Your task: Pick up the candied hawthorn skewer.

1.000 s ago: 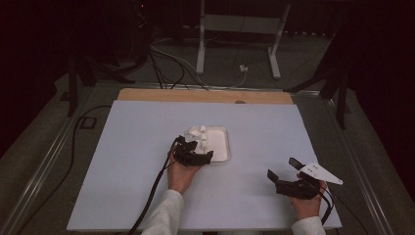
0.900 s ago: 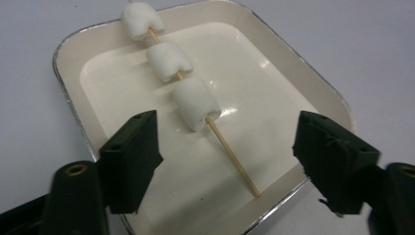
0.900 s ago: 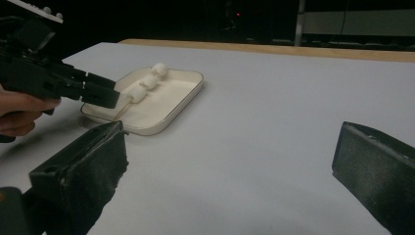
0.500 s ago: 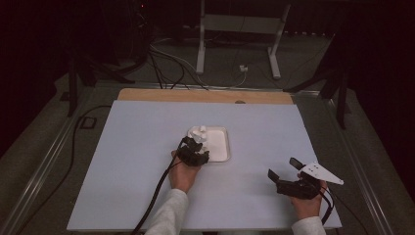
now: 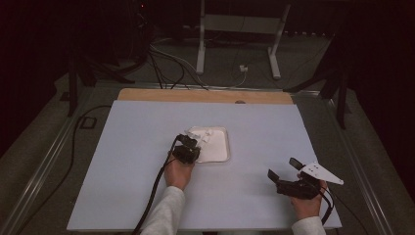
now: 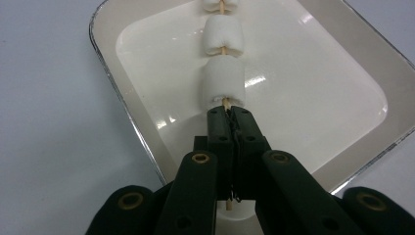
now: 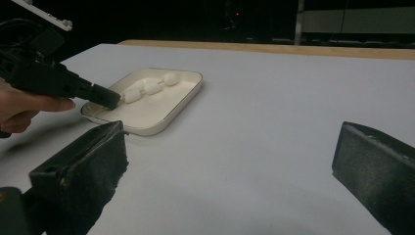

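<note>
Left gripper (image 6: 229,115) jaws just closed, clamped on skewer (image 6: 225,102) end below marshmallows (image 6: 223,81); advise level lift off tray (image 6: 352,58). Right gripper (image 7: 230,161) jaws apart, idle.

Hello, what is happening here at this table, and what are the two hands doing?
A person works at a table with a gripper in each hand. The left gripper has just been closing and now pinches the bare end of a wooden skewer threaded with marshmallows, over a white tray. The right gripper waits apart at the near right of the table, jaws wide open and holding nothing.
</note>
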Tool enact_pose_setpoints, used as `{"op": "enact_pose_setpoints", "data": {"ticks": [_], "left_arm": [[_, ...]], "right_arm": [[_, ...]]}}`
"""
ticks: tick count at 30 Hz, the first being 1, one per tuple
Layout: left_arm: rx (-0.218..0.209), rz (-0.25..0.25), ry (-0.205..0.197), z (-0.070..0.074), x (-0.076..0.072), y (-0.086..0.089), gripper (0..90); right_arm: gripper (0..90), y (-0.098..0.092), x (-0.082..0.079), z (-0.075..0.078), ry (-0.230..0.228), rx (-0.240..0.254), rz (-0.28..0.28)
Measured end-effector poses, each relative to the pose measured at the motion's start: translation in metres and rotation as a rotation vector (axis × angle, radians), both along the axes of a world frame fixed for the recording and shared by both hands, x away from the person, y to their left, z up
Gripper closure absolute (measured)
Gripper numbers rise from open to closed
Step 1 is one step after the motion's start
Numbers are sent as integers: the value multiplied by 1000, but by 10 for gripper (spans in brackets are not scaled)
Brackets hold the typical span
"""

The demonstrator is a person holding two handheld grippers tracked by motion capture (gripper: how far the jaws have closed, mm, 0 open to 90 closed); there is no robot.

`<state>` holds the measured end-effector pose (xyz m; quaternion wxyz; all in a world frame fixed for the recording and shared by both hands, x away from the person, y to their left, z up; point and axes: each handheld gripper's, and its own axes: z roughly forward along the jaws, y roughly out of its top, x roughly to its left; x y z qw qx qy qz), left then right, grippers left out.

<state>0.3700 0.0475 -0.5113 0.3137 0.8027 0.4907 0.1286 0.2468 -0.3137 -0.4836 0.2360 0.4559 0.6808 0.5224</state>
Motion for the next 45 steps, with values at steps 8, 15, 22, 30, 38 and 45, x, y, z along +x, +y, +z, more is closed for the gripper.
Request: {"op": "enact_pose_setpoints", "data": {"ticks": [8, 15, 22, 30, 38, 45], "left_arm": [[-64, -15, 22, 2, -1, 4, 900], [-103, -22, -2, 10, -8, 10, 900], [-165, -20, -20, 16, -18, 21, 900], [-212, -49, -61, 24, -28, 31, 900], [-251, -79, -104, 35, -37, 38, 900], [-277, -102, -144, 40, -45, 43, 900]], "right_arm": [[0, -2, 1, -1, 6, 9, -3], [0, -3, 1, -1, 8, 17, -6], [0, -2, 1, 0, 13, 29, -1], [0, 2, 7, 8, 37, 47, 40], [0, 14, 27, 21, 84, 95, 93], [0, 26, 47, 27, 126, 114, 136]]}}
